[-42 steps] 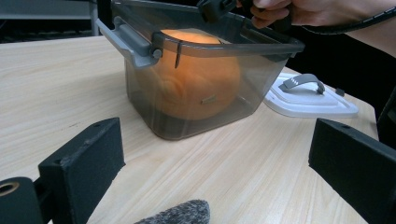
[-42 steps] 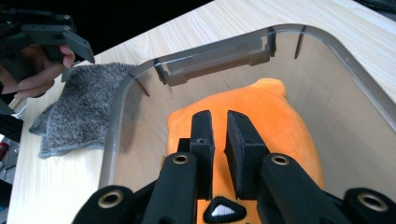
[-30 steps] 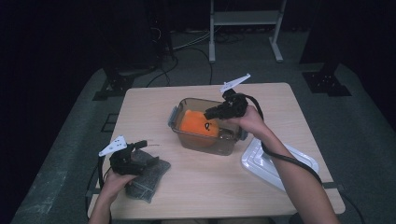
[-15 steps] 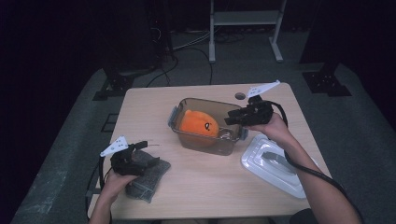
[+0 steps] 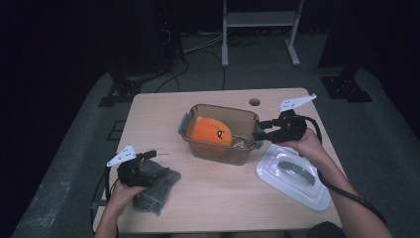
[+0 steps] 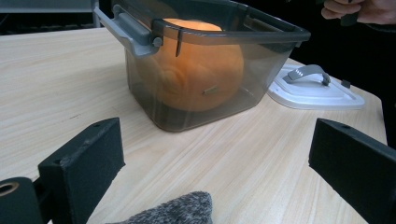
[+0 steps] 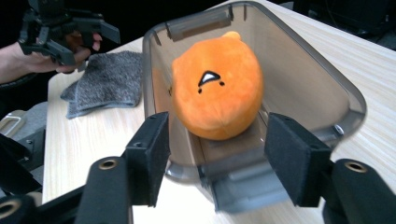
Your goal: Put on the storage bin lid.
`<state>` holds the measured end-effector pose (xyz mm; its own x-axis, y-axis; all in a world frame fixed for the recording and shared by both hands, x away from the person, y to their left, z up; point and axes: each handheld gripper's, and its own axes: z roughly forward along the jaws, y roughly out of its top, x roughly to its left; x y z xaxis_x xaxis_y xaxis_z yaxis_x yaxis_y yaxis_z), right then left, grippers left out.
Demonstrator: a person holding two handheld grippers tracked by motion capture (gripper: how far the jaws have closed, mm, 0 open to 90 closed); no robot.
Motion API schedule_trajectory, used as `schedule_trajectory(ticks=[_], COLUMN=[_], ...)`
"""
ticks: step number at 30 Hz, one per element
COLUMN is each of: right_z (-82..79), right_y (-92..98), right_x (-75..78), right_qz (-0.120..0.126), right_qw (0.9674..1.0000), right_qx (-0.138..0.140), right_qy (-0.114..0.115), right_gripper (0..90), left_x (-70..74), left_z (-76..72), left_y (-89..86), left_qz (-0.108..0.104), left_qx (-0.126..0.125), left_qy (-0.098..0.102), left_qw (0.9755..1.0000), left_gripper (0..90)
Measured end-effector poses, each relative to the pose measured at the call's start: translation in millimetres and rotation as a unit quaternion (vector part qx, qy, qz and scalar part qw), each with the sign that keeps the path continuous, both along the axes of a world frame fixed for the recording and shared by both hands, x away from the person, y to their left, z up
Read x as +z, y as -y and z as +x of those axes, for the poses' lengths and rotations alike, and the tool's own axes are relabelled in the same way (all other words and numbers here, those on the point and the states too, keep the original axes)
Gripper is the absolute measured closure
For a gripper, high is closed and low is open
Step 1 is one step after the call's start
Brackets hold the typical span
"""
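From the high view, a pale wooden desk [image 5: 218, 208] stands on grey flooring in a dark room. A clear bin [image 5: 221, 134] holding an orange plush [image 5: 210, 133] sits mid-desk; its white lid [image 5: 293, 176] lies by the right edge, a grey cloth [image 5: 156, 189] near the front-left corner.

Left gripper view — the left gripper [image 6: 215, 158] gapes empty over the cloth, mostly cut off below.

Right gripper view — the right gripper [image 7: 217, 156] has just been opening, its jaws apart around the bin's end handle, gripping nothing.

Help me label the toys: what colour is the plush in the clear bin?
Orange, with a small black-and-white mark; the plush shows best in the right gripper view.
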<state>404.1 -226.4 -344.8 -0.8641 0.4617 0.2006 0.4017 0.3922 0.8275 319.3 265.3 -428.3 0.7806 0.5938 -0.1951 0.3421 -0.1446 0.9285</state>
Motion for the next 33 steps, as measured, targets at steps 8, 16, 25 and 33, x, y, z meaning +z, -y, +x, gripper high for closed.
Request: schedule_trajectory(ticks=[8,16,25,33], right_z=[-10.9,-20.7,-32.1,-42.6], right_y=[18.3,37.1,59.9,76.8], right_x=[-6.3,-15.1,-37.7,-59.9], right_qz=[0.009,0.002,-0.003,-0.007], right_qw=[0.9999,0.9997,0.999,0.9981], right_qx=[-0.009,-0.022,-0.044,-0.061], right_qy=[0.008,0.009,0.001,-0.009], right_gripper=[32.7,29.5,27.4,27.4], left_x=[-0.4,-1.3,-1.8,-2.0], left_z=[-0.1,0.1,0.0,0.0], left_y=[-0.1,1.2,0.8,1.1], left_qz=[-0.002,0.001,-0.003,-0.002], left_qx=[0.001,-0.002,0.001,0.002], left_qy=[0.0,-0.003,-0.004,-0.004], left_qw=[1.0,1.0,1.0,1.0], left_gripper=[2.7,2.7,2.5,2.4])
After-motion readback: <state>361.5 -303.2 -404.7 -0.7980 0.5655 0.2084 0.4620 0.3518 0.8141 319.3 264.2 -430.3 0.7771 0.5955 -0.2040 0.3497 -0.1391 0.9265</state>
